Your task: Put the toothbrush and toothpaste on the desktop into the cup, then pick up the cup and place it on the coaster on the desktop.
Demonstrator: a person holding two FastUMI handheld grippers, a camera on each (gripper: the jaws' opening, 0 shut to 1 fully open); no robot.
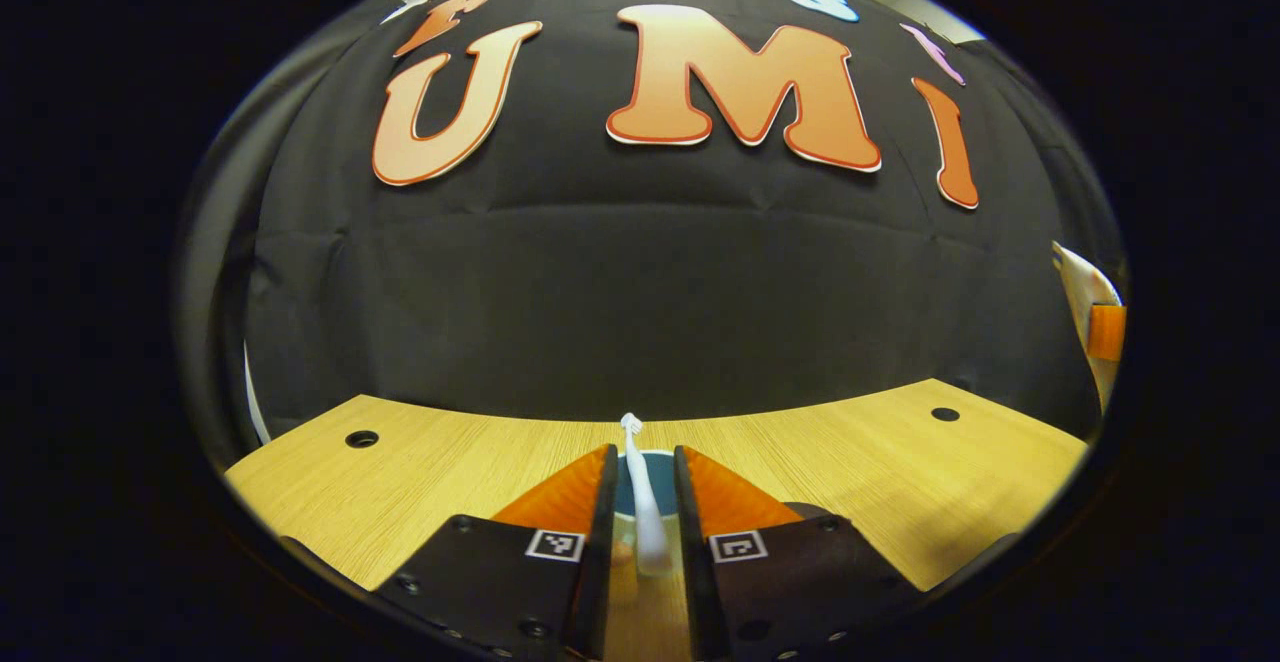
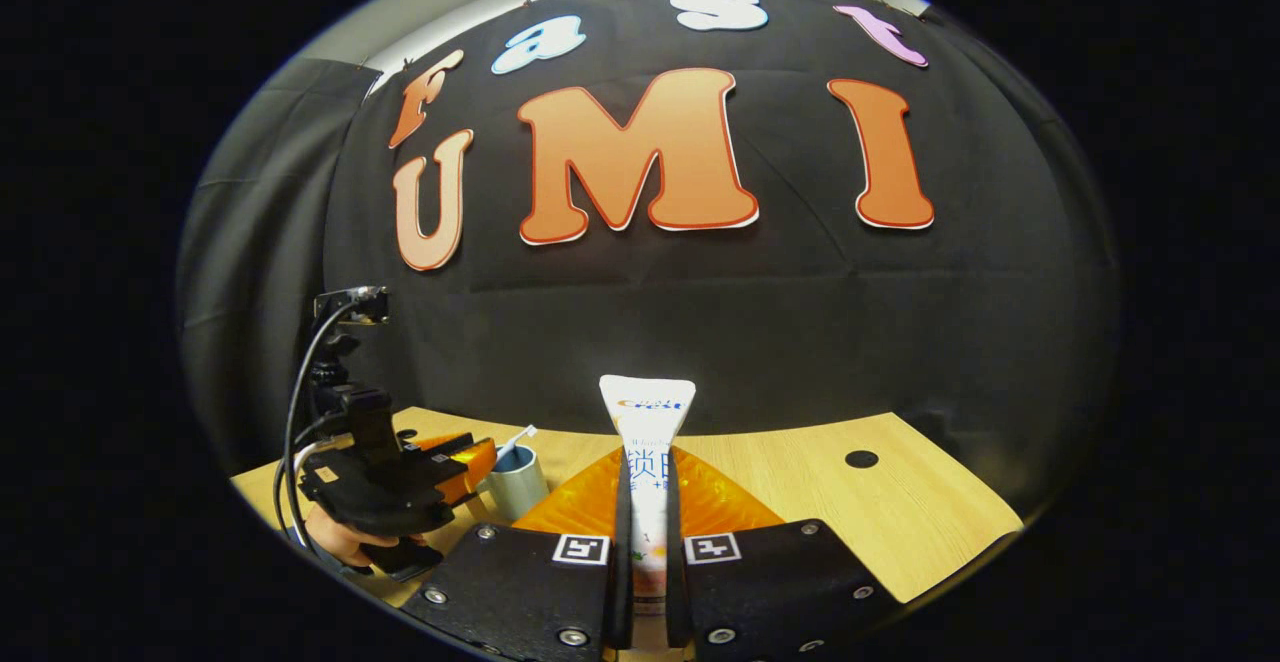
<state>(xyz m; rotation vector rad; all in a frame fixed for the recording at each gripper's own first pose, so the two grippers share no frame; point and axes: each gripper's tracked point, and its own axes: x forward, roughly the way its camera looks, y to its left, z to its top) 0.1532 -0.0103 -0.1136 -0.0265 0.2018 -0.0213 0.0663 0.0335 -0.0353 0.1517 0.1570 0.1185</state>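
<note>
The toothbrush (image 1: 645, 502) stands between the two fingers of the left gripper (image 1: 645, 517), with its white bristle head up at 12 o'clock and its lower part reaching down into the cup (image 1: 640, 487), whose blue inside and pale rim show just behind the fingers. In the right gripper view the same cup (image 2: 517, 482) stands on the bench (image 2: 880, 512) at about 9 o'clock from the centre, and the toothbrush head (image 2: 520, 437) leans out over its rim, so I judge that the brush is already in the cup or almost there. The left fingers are narrow around the handle, but I cannot tell if both really press on it or if they are just letting go. The toothpaste (image 2: 648, 462) is not in the cup yet: the right gripper (image 2: 647, 532) holds the tube upright, the fingers close on both its sides, the flat crimped end at 12 o'clock, above the bench and well to the right of the cup. The left gripper (image 2: 400, 487), with a hand (image 2: 335, 542) under it, is beside the cup at its 9 o'clock. So about one part is done; what is left is to bring the tube over the cup and drop it in, then to lift the cup and set it on the coaster. I do not find the coaster here. The wooden bench has small round holes (image 1: 361, 438) near its corners.
</note>
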